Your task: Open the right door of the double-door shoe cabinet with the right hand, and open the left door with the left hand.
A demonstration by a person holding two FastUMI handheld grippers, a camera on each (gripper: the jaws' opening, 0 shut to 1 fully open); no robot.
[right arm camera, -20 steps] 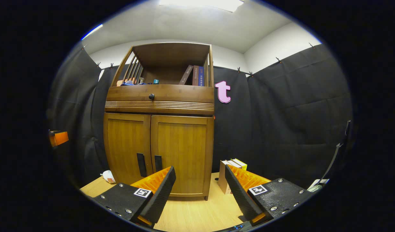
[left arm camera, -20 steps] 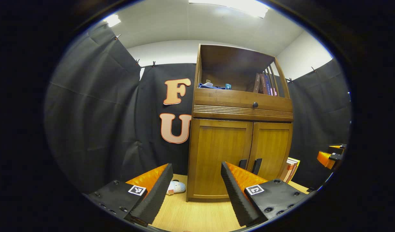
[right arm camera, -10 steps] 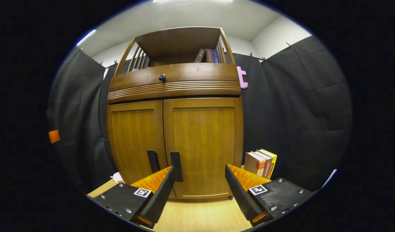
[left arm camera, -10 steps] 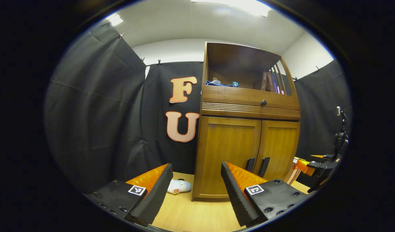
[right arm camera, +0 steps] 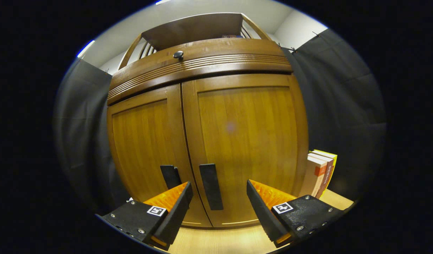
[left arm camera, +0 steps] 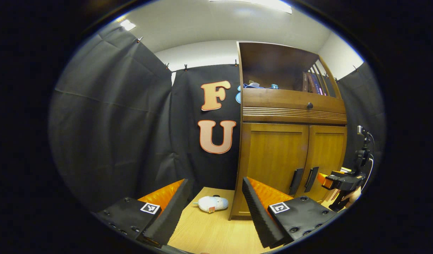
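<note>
Both doors of the wooden shoe cabinet [right arm camera: 209, 116] stand closed. In the right gripper view the cabinet looms close, the right door [right arm camera: 248, 141] at 12 o'clock and the left door [right arm camera: 142, 141] at 10 o'clock. The right tongs [right arm camera: 218, 188] are spread wide, and the dark vertical handle of the right door [right arm camera: 211, 186] shows between their fingers, apart from both. The left door's handle [right arm camera: 170, 175] stands just beside it, across the seam between the doors. A row of upright books [right arm camera: 320, 173] stands on the wooden floor [right arm camera: 220, 240] at 3 o'clock, beside the cabinet.

In the left gripper view the cabinet sits farther off, at 2 o'clock. The left tongs [left arm camera: 214, 187] are also spread wide and hold nothing, well apart from the doors. A small white plush toy [left arm camera: 212, 204] lies on the floor between their fingers, near the cabinet's corner. At 4 o'clock in this view the right tongs, with a hand [left arm camera: 353, 196] behind them, reach in near the two handles. A drawer with a round knob [left arm camera: 310, 105] sits above the doors, under an open shelf holding more books [left arm camera: 313, 83].
</note>
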